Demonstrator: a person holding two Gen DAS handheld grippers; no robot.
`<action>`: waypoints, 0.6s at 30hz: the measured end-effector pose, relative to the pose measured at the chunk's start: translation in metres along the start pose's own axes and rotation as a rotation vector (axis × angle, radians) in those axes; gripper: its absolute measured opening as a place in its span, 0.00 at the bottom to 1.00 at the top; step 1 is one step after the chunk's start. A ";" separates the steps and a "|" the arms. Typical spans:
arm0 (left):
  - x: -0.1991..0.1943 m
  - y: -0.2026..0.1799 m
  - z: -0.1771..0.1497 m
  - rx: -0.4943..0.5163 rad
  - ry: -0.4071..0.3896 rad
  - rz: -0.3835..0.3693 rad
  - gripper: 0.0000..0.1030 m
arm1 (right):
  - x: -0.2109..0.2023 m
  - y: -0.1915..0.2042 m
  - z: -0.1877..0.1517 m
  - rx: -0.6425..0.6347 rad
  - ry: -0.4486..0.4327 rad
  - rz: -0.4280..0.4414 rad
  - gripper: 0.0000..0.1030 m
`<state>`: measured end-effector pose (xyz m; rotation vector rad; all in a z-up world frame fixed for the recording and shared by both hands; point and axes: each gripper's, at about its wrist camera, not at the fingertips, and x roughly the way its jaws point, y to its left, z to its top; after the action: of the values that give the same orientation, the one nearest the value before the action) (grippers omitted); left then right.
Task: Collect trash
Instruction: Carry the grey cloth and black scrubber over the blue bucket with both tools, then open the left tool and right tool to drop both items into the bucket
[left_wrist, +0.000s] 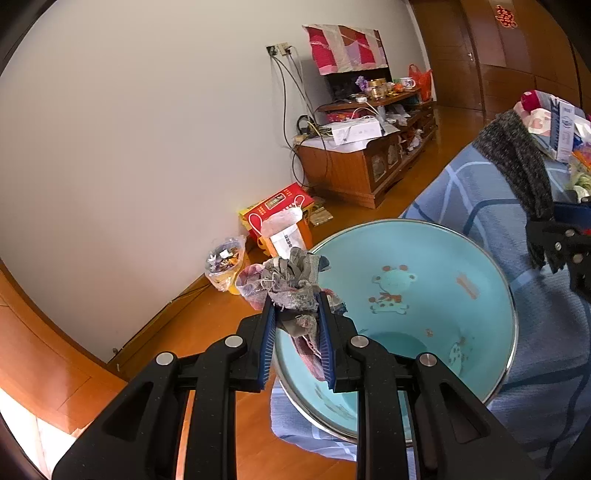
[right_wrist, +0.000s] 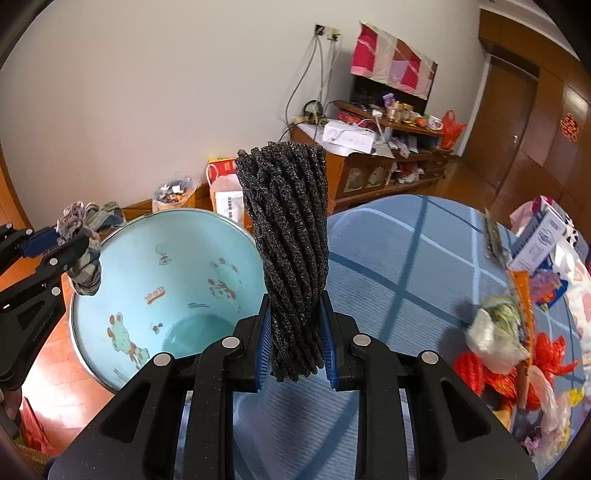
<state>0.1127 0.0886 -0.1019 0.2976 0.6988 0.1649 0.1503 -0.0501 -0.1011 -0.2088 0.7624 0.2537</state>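
Observation:
My left gripper (left_wrist: 296, 306) is shut on a crumpled grey and red rag (left_wrist: 291, 284), held over the near left rim of a light blue basin (left_wrist: 424, 295) with cartoon prints. My right gripper (right_wrist: 295, 314) is shut on a dark grey twisted knit cloth (right_wrist: 288, 229), held upright beside the basin's (right_wrist: 155, 266) right rim. The left gripper with its rag (right_wrist: 79, 251) shows at the left of the right wrist view. The dark cloth (left_wrist: 517, 166) shows at the right of the left wrist view. The basin looks empty inside.
The basin stands on a table with a blue checked cloth (right_wrist: 406, 277). Plastic bags, red wrappers and a box (right_wrist: 517, 332) lie on its right side. Beyond, the wooden floor holds a red box (left_wrist: 277, 214), a bag of scraps (left_wrist: 225, 262) and a cluttered TV cabinet (left_wrist: 362, 162).

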 end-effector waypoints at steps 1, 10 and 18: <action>0.000 0.001 0.001 -0.003 0.000 0.000 0.21 | 0.002 0.003 0.001 -0.005 0.003 0.003 0.24; 0.006 0.002 0.002 -0.014 0.015 -0.005 0.21 | 0.014 0.026 0.010 -0.045 0.013 0.037 0.24; 0.010 0.002 0.001 -0.019 0.019 -0.032 0.28 | 0.021 0.037 0.010 -0.072 0.024 0.069 0.37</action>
<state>0.1208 0.0928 -0.1059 0.2669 0.7205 0.1438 0.1604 -0.0090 -0.1121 -0.2540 0.7854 0.3444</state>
